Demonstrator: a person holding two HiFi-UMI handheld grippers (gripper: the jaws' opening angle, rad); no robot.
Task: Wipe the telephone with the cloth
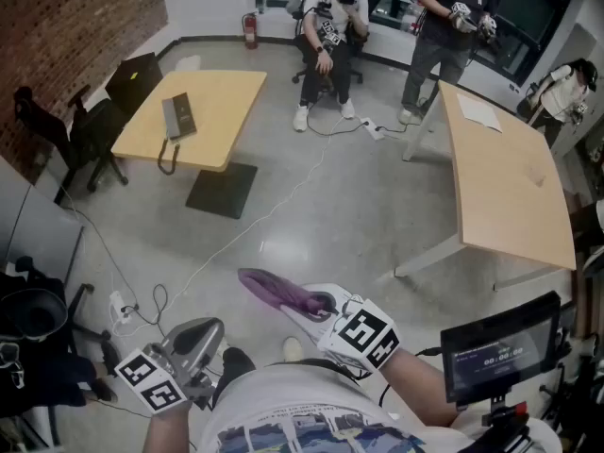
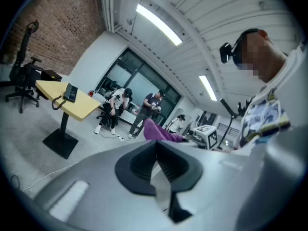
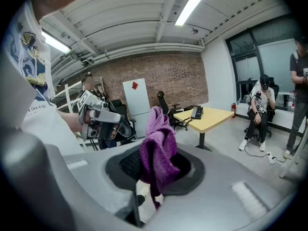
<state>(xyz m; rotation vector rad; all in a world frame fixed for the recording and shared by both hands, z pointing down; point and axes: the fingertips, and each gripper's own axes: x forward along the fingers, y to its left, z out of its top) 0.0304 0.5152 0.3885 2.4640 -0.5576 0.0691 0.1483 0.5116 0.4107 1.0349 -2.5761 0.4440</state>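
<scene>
Telephone (image 1: 179, 114) lies on the yellow table (image 1: 226, 92), its cord hanging over the table's edge. Well apart from that table, the right gripper (image 1: 304, 311) clamps a purple cloth (image 1: 276, 292). The left gripper (image 1: 209, 331) has its jaws together (nothing between them).

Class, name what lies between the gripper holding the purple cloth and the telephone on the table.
In the head view: bare grey floor crossed by a white cable, then the table's dark base plate, between right gripper, holding the cloth, and telephone.
</scene>
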